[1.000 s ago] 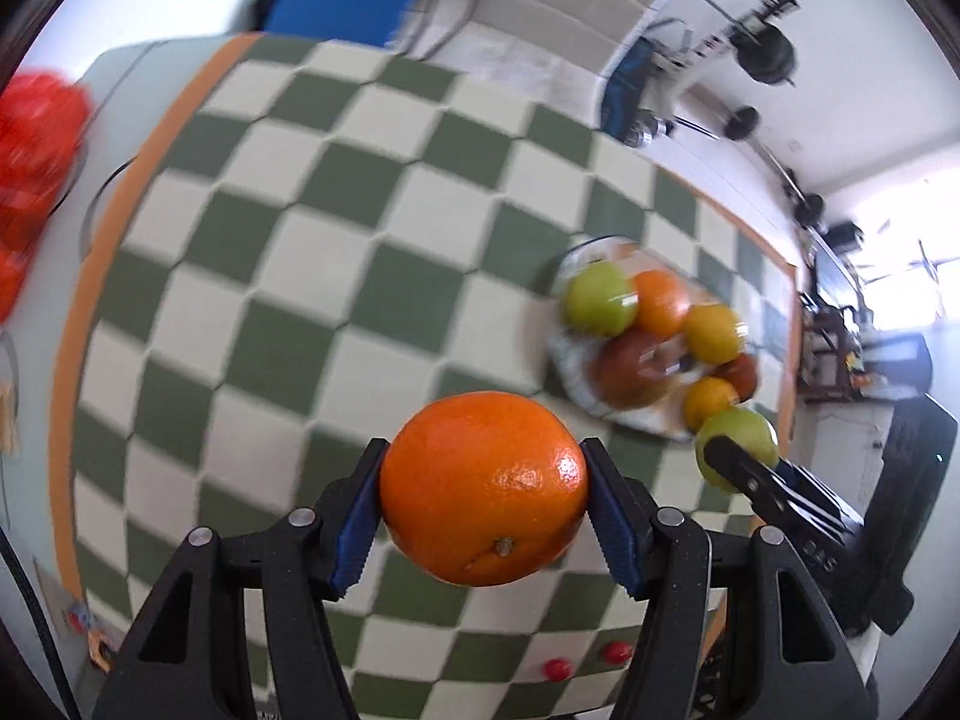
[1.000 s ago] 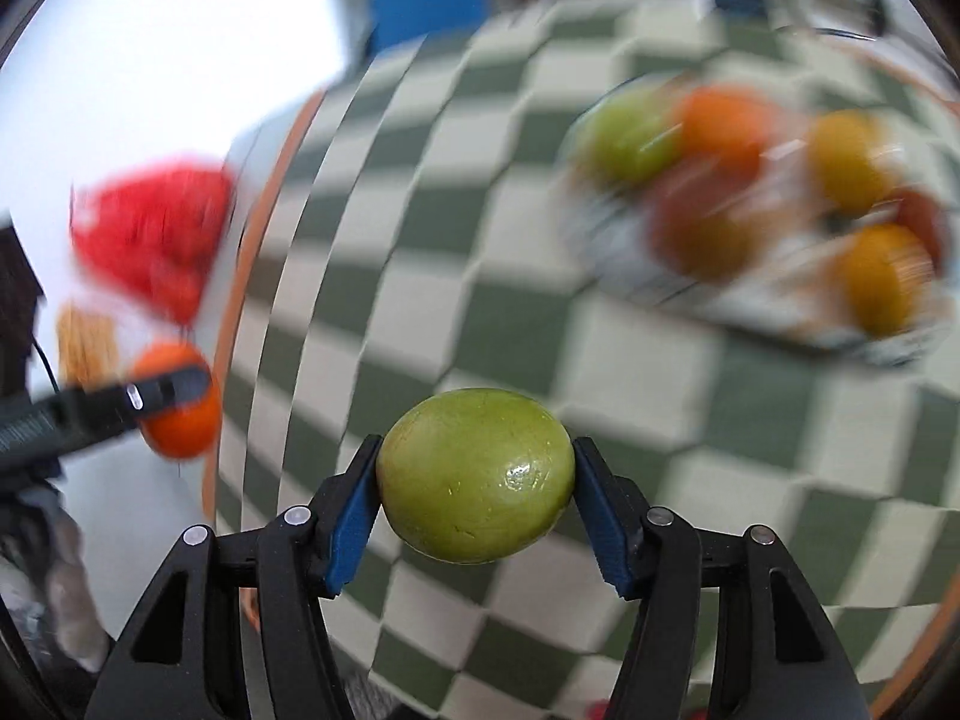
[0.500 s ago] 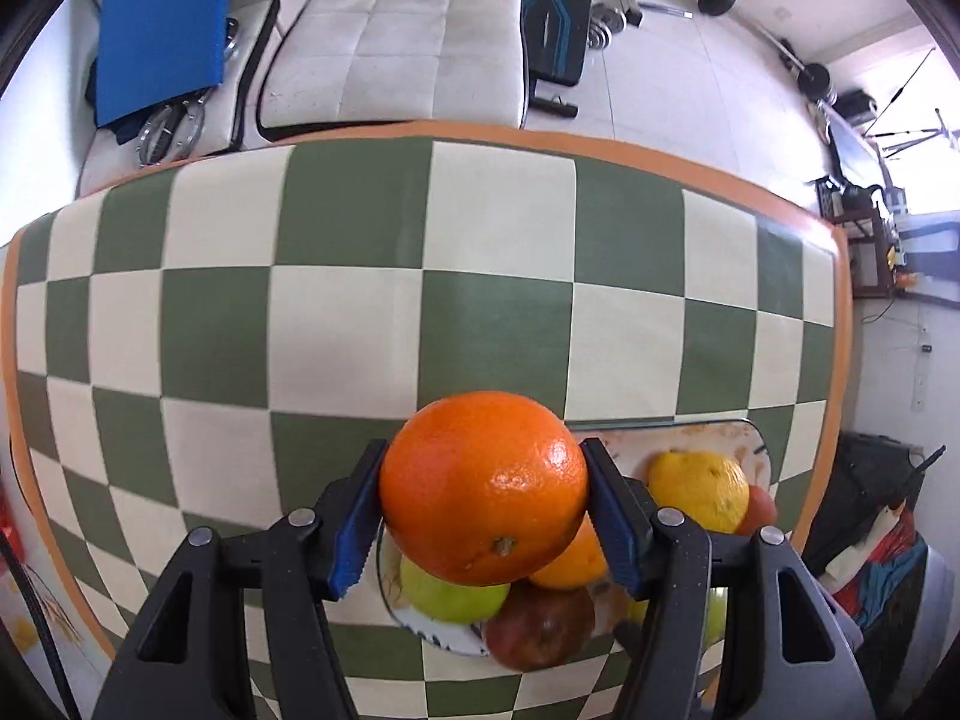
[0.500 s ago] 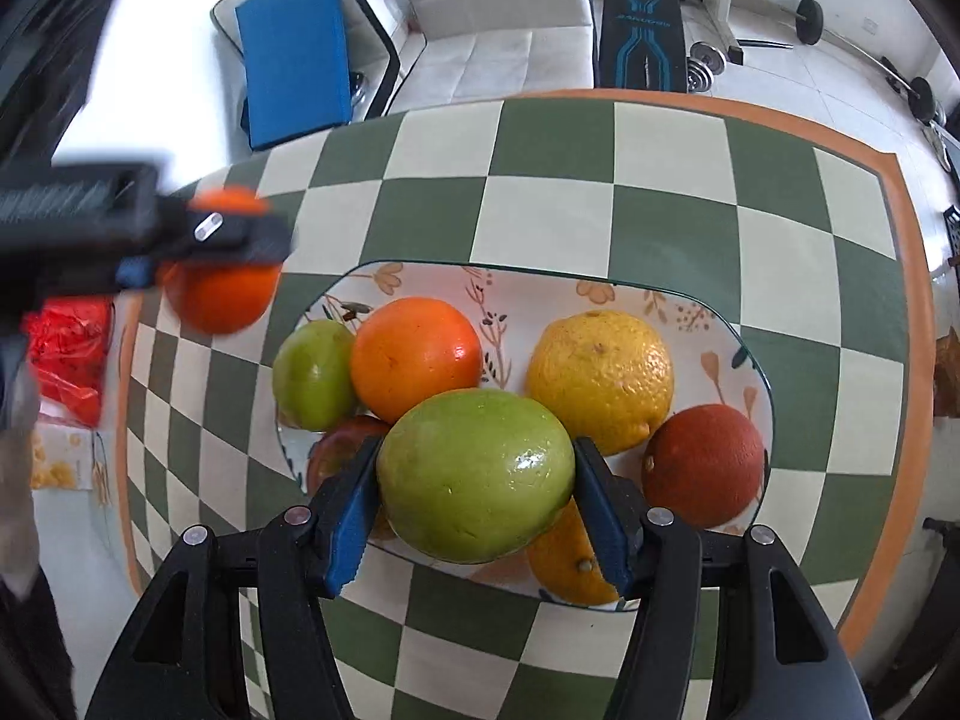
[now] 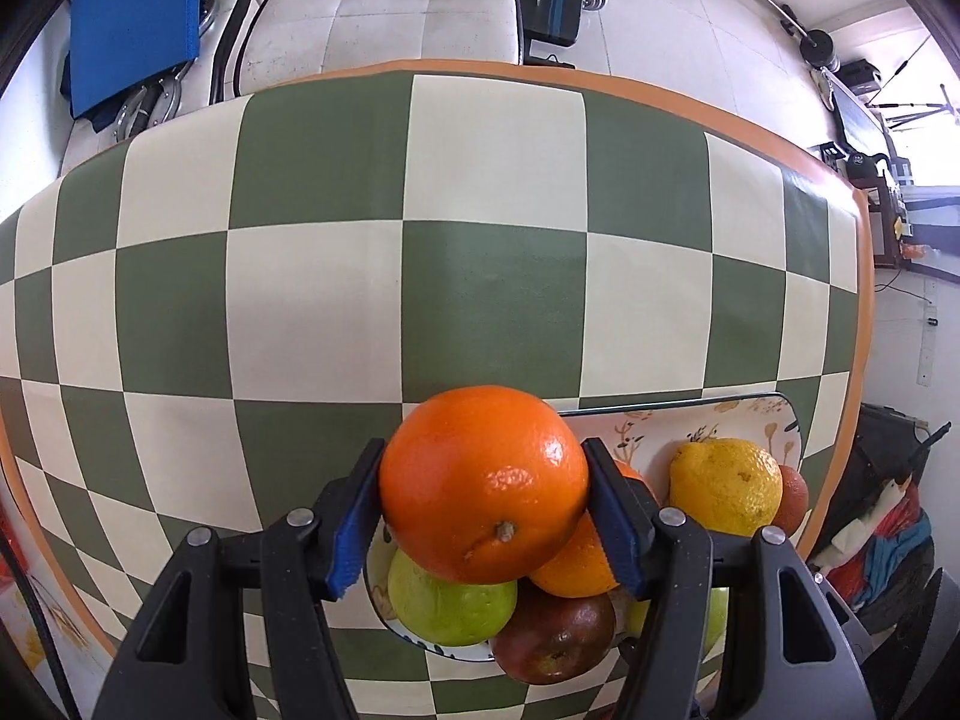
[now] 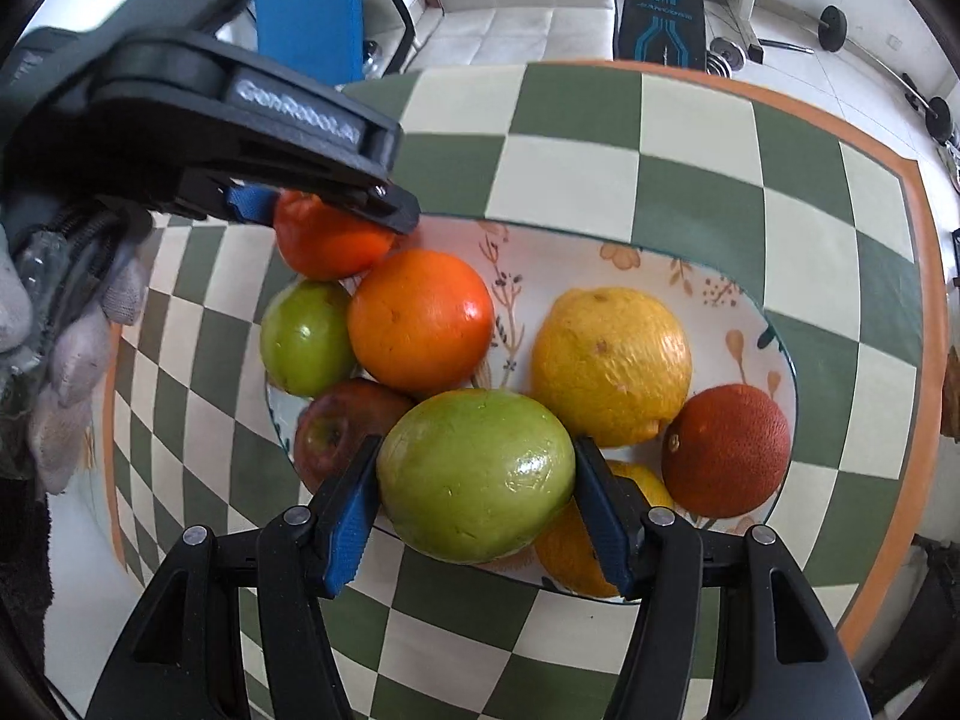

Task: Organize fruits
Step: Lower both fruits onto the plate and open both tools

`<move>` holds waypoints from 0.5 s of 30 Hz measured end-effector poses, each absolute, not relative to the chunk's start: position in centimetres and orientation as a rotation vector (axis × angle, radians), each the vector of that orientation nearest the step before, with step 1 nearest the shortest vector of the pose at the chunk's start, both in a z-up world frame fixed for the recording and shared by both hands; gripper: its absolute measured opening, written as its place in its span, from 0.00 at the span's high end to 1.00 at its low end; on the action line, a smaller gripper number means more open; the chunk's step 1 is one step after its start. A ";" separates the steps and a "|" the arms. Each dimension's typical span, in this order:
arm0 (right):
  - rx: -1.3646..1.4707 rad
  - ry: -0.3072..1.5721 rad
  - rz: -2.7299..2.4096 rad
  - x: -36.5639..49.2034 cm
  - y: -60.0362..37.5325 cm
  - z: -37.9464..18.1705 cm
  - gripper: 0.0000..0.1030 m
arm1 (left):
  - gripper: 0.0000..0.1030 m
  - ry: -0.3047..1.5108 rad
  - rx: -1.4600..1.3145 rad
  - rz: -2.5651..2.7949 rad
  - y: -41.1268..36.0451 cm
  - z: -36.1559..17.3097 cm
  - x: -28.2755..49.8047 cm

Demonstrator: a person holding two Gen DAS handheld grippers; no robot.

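Both fruits hang over the patterned plate point(image 6: 774, 336) on the checked surface point(image 5: 492, 300), so the step in hand looks like setting them down among the fruit already there. To do it well, each should be lowered into a free hollow rather than onto a rounded top, and let go only once it rests, or it may roll off the rim or knock a neighbour loose. The bare patch at the far middle of the plate seems the safest spot. The left claw point(image 5: 486, 516) is about half open with its blue pads pressed on either side of an orange point(image 5: 483, 483), which sits above the near left end of the plate, over a green apple point(image 5: 450, 603) and a dark red apple point(image 5: 555, 639); in the right wrist view it hangs just above another orange point(image 6: 420, 321). The right claw point(image 6: 474, 492) is likewise about half open and clamped on a large green fruit point(image 6: 474, 474), held over the near middle of the plate, beside a big lemon point(image 6: 612, 366) and a reddish orange point(image 6: 726, 450)
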State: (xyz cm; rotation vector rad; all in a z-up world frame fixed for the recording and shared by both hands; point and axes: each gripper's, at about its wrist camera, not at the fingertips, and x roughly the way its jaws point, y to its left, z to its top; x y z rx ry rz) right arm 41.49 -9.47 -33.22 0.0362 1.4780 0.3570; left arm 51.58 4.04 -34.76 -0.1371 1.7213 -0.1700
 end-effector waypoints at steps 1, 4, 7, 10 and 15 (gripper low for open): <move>0.035 1.472 0.355 41.6 -9.3 -33.4 0.37 | 0.40 1.725 -0.145 -0.169 4.2 -34.7 51.6; 0.063 1.473 0.340 41.5 -9.5 -33.1 0.33 | 0.29 1.706 -0.191 -0.166 4.8 -34.1 51.8; 0.079 1.458 0.314 41.4 -10.0 -32.4 0.23 | 0.18 1.672 -0.204 -0.148 5.4 -33.0 51.7; 0.088 1.433 0.294 41.2 -10.5 -31.3 0.22 | 0.15 1.637 -0.195 -0.129 5.9 -31.6 51.1; 0.051 1.393 0.176 40.7 -11.9 -29.5 0.07 | 0.08 1.531 -0.121 -0.099 6.2 -28.1 48.6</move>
